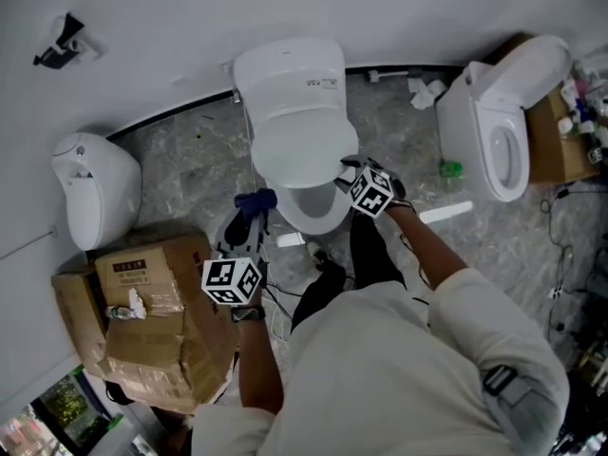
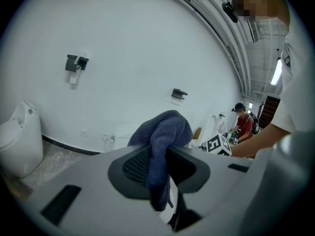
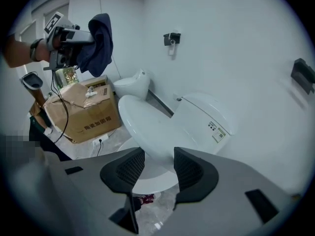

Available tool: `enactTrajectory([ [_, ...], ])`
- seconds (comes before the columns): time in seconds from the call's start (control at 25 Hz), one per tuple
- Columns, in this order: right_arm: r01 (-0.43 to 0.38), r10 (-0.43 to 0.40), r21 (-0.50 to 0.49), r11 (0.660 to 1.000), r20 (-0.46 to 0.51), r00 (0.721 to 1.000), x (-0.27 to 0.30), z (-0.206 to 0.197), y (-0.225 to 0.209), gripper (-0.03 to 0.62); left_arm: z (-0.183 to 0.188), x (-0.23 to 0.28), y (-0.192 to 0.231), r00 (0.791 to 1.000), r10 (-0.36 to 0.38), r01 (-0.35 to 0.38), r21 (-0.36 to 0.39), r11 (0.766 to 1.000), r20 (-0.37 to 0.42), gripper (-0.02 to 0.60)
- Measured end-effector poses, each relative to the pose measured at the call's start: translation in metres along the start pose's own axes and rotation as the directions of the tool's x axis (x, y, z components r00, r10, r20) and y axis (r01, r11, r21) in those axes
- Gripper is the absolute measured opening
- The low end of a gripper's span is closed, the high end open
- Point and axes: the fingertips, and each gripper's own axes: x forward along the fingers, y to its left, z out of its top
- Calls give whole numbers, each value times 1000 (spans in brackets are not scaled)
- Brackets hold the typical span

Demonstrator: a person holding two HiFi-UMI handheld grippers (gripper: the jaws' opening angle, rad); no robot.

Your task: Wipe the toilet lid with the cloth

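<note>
The white toilet (image 1: 290,74) stands in the middle of the head view. Its lid (image 1: 304,145) is tilted up a little, so the bowl's front (image 1: 315,212) shows below it. My right gripper (image 1: 345,173) is at the lid's front right edge. In the right gripper view its jaws (image 3: 158,163) stand apart with the lid's edge (image 3: 147,127) in the gap, and the pads do not press on it. My left gripper (image 1: 249,221) hangs left of the bowl, shut on a dark blue cloth (image 2: 165,132) that drapes over its jaws (image 2: 157,166). The cloth (image 3: 98,41) also shows in the right gripper view.
A taped cardboard box (image 1: 161,321) sits on the floor at the left, beside a white urinal (image 1: 90,188). A second toilet (image 1: 499,131) stands at the right with a green object (image 1: 451,169) near it. Cables trail by my feet. A person in red (image 2: 243,124) stands far off.
</note>
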Motion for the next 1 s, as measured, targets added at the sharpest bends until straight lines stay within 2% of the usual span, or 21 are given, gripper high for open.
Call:
enactTrajectory([
  [0.2,-69,67,-41,997,-53,996,7,-25,30,199,-10,7,-3,999,-47,47,-2,999,-19,83],
  [0.4,-120,110,-72,990,-123,986,20,-44,57,210,-16,9,2,998,-61,61,0,998,-32,83],
  [0.68,-177,167,-46,983,-178,970,33,-75,97,234,-40,20,-5,993,-92,91,-9,996,-80,83],
  [1.0,-234,221,-42,971,-200,955,50,-99,114,256,-66,50,-8,983,-128,126,-24,992,-130,83],
])
